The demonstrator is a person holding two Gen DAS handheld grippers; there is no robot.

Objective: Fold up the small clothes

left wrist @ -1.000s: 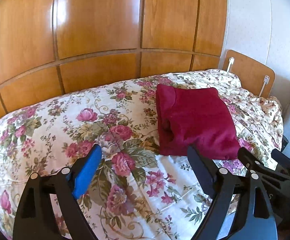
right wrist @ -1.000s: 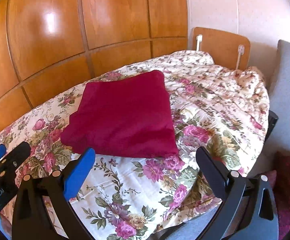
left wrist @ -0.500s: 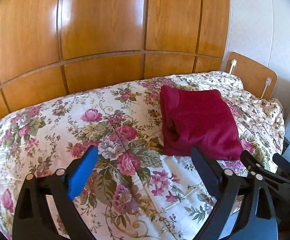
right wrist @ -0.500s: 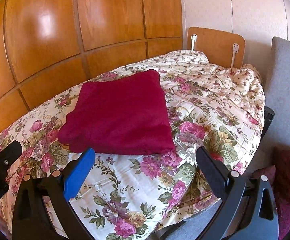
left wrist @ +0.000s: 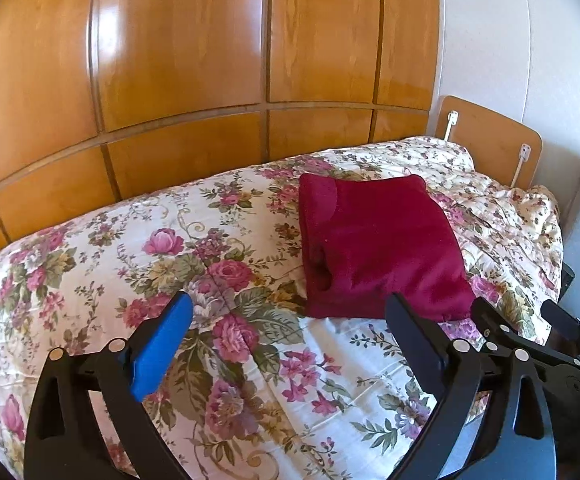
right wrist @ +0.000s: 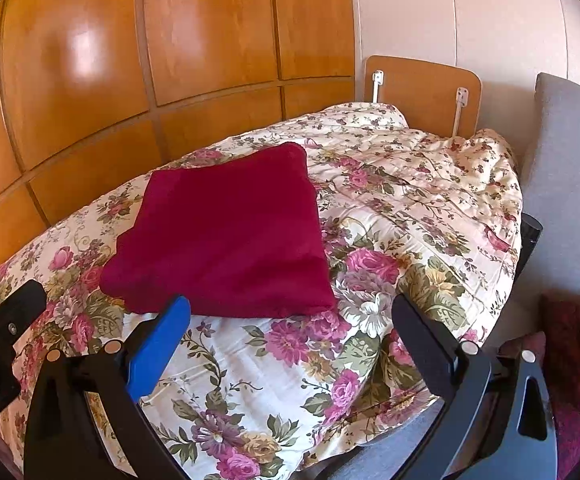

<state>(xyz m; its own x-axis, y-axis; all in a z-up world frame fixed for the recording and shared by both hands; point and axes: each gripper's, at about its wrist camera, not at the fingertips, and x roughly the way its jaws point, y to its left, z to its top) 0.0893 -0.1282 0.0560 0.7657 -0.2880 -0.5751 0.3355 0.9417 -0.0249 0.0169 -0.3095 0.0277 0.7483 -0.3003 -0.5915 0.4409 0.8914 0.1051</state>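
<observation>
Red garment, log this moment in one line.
red garment: folded on floral bedspread | left gripper: opening, empty | right gripper: open, empty

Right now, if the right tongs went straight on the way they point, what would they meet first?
Probably the floral bedspread just short of the folded red garment; the right tongs stand open and empty, angled down at it. Depth is unclear, so the garment's near edge could come first.

Both wrist cameras are looking forward and slightly downward along their own fingers, hovering close over the floral quilted bedspread and facing the glossy wooden wall panels. Both views are sharing the folded crimson garment, seen nearer from the right.
</observation>
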